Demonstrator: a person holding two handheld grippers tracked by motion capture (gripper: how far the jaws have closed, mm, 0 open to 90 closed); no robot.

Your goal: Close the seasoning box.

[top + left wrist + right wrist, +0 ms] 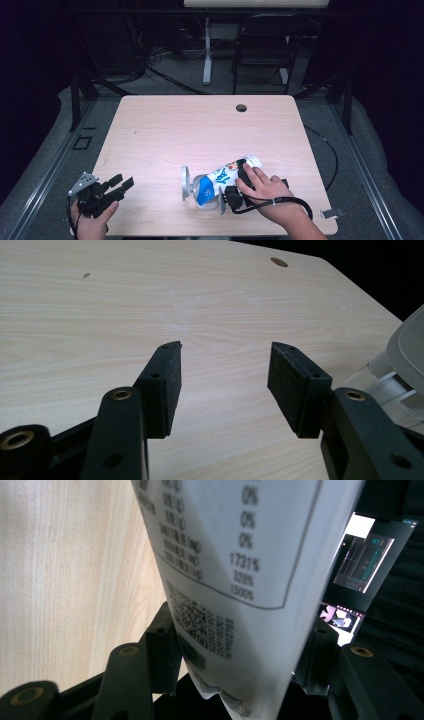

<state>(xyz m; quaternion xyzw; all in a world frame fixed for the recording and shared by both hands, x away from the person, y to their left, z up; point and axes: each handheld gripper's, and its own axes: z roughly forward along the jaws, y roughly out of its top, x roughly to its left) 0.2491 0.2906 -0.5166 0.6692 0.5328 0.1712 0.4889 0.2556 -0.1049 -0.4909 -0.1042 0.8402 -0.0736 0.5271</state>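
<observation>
Item: snack pouch, lower centre of the high view, lying tilted on the table. Right gripper clamps its sealed end between wide-set jaws, likely to steady it. Left gripper, lower left, gapes empty, apparently awaiting use.

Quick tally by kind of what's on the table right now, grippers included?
Snack pouch: 1, white and blue, between the right gripper's jaws
Grippers: 2, left gripper and right gripper
Total: 3
</observation>
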